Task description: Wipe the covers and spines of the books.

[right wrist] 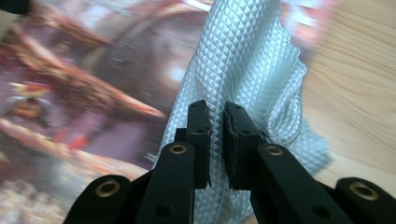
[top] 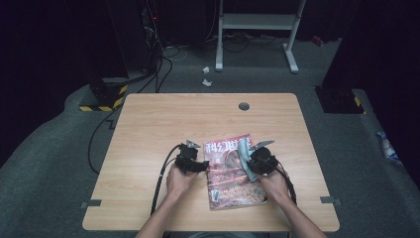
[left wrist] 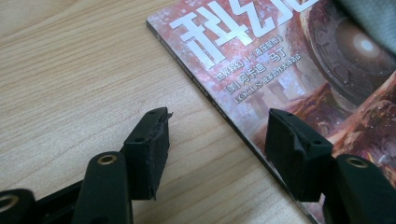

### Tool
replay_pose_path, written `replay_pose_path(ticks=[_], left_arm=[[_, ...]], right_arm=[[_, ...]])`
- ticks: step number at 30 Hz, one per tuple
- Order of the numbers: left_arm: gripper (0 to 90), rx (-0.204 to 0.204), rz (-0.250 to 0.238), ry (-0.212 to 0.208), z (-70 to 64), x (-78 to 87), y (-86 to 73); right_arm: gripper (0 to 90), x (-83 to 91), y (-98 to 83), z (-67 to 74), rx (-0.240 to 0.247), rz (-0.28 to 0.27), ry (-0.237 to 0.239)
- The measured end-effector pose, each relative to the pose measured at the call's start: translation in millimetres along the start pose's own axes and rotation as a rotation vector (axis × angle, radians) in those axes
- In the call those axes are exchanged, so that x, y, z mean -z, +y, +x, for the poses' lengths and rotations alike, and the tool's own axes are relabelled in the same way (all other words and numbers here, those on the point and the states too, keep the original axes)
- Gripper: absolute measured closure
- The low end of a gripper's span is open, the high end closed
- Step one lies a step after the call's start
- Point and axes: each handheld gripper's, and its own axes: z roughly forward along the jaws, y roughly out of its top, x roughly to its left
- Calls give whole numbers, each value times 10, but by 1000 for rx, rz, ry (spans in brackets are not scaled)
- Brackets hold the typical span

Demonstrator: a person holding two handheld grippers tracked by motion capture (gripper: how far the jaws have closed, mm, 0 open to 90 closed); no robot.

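A magazine (top: 230, 171) with a reddish cover and white characters lies flat on the wooden table (top: 148, 129). My left gripper (left wrist: 217, 140) is open and straddles the magazine's (left wrist: 280, 60) left edge, one jaw over bare wood, the other over the cover. In the high view this left gripper (top: 190, 159) sits just left of the magazine. My right gripper (right wrist: 215, 133) is shut on a pale grey waffle-textured cloth (right wrist: 243, 70), which drapes over the cover (right wrist: 70, 93). From above, the right gripper (top: 255, 158) holds the cloth (top: 244, 154) over the magazine's right half.
A round grey cable grommet (top: 243, 106) sits near the table's far edge. Beyond the table stand a white frame (top: 257, 29), a striped black-and-yellow base (top: 101, 96) and cables on grey carpet. Bare wood lies left and behind the magazine.
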Motion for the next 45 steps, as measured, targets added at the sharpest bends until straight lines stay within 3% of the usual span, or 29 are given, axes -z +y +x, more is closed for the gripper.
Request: replay_pose_path(ticks=[1,2,5,9,12,15,18,22,25,26,27,31,32,33,35,37,41,45], left_arm=[[397,-3,-1,0,-6,-6,4],[397,-3,-1,0,-6,-6,4],[397,-5,2,2,-7,-6,9],[397,-7,8,-1,-7,-7,14],[398,-6,5,1,-6,-12,18],[401,-9,5,2,-2,-14,21],[400,-9,5,4,-3,-15,21],[401,-6,4,4,-9,-17,20],[400,-8,3,4,-7,-17,21],[400,-11,3,7,-4,-17,22],[400,-11,3,7,-3,-17,23],[406,-10,5,6,1,-15,26],[406,-4,5,2,2,-16,27],[421,3,5,3,9,-15,31],[427,3,5,4,12,-15,34],[439,9,-2,5,9,-23,39],[452,18,-13,-2,11,-42,46],[468,6,-5,-11,1,-62,79]], right_arm=[[815,-46,61,122,28,1,24],[815,-46,61,122,28,1,24],[815,-121,157,339,84,-1,66],[814,-201,258,601,113,-1,134],[814,-234,311,728,147,0,151],[813,-248,335,763,155,3,158],[813,-248,323,720,145,-2,166],[813,-204,264,578,117,0,136],[813,-141,173,356,73,-5,102],[813,-84,102,193,40,-5,65],[813,-84,102,193,40,-5,65],[810,39,-61,-155,-30,-20,14],[810,39,-61,-155,-30,-20,14],[808,73,-94,-240,-45,-26,-4],[803,87,-107,-281,-56,-31,-9],[781,107,-133,-379,-104,-53,-4],[725,91,-121,-393,-120,-67,-5],[654,21,-77,-424,-157,-73,40]])
